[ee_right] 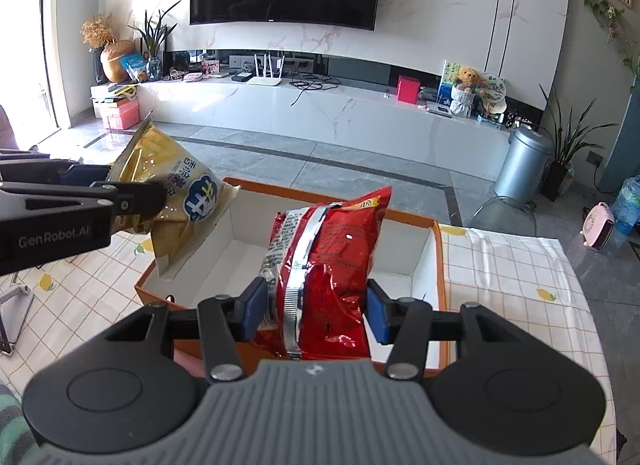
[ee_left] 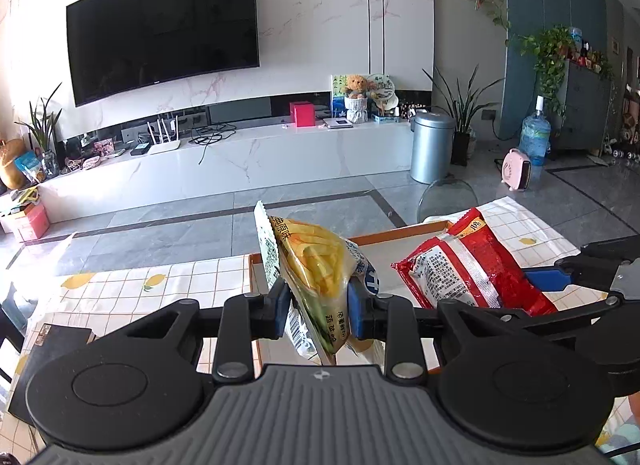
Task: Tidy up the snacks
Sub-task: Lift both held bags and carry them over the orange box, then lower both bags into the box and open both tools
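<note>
Both pairs of fingers are closed on snack bags. On the left gripper (ee_left: 319, 307) the blue pads (ee_left: 357, 307) are pinched tight against a yellow bag of fries-type snacks (ee_left: 316, 265), gripped near its lower half so that the sealed top edge stands up and tilts away. On the right gripper (ee_right: 316, 315) the pads (ee_right: 378, 317) press the sides of a puffier red bag (ee_right: 328, 265), held roughly upright with its silver back seam facing the camera; the jaws stand wider than the left pair because of the bag's bulk.

Both bags are held clear of the tablecloth (ee_right: 512, 277), above an orange-rimmed cardboard box (ee_right: 438, 261) with a white interior. In the right wrist view the red bag hangs over the near half of the box, and the yellow bag is seen over its left edge, tilted inward. No snacks can be made out inside the box, though part of its floor is hidden behind the bags.

Step judged in hand: carrying both bags to the box for placement. Task judged early, since nothing appears stowed yet.

Next move, as judged: each bag is to be lowered inside the walls, side by side, then released. Care is needed that the yellow bag clears the left wall and that the two grippers do not foul each other.
</note>
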Demonstrator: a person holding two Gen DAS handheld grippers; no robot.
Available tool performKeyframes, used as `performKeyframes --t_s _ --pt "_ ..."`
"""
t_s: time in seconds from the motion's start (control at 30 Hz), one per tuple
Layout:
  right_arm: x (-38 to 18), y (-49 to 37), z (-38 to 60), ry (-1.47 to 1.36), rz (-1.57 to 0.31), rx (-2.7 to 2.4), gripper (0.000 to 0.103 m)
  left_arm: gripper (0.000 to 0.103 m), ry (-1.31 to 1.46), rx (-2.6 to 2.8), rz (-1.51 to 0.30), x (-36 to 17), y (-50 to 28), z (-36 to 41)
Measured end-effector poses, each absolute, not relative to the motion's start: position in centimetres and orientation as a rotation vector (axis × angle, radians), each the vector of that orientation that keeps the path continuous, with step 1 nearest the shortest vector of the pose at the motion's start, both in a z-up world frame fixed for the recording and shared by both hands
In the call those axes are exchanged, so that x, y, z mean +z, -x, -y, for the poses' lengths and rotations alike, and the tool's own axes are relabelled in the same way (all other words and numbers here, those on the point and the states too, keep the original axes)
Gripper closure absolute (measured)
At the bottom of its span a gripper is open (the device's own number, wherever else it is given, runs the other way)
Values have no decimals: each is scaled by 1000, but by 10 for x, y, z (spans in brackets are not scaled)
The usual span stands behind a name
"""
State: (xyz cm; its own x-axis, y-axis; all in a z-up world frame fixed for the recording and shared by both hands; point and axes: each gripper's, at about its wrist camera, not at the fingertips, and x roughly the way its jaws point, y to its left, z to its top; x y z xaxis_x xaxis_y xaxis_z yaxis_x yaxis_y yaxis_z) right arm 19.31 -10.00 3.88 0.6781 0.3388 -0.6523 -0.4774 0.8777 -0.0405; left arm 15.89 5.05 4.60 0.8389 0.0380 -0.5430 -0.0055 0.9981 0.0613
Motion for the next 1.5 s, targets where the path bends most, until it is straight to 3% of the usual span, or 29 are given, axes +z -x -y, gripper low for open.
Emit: performKeyframes --t_s 0.23,0.27,0.43,1.13,1.5 --pt "7 -242 76 240 -782 484 54 70 -92 -7 -697 19 -191 -51" --pt "1 -249 74 242 -803 494 64 70 -99 -13 -714 15 -195 -51" --pt "-26 -273 66 239 -916 531 65 70 -113 -30 -799 -2 -213 -60" --pt "-70 -302 42 154 -1160 635 66 67 -282 -1 -1039 -34 -243 -63" --pt "-67 -298 34 207 -1167 603 64 62 -305 22 -1073 -34 -243 -58"
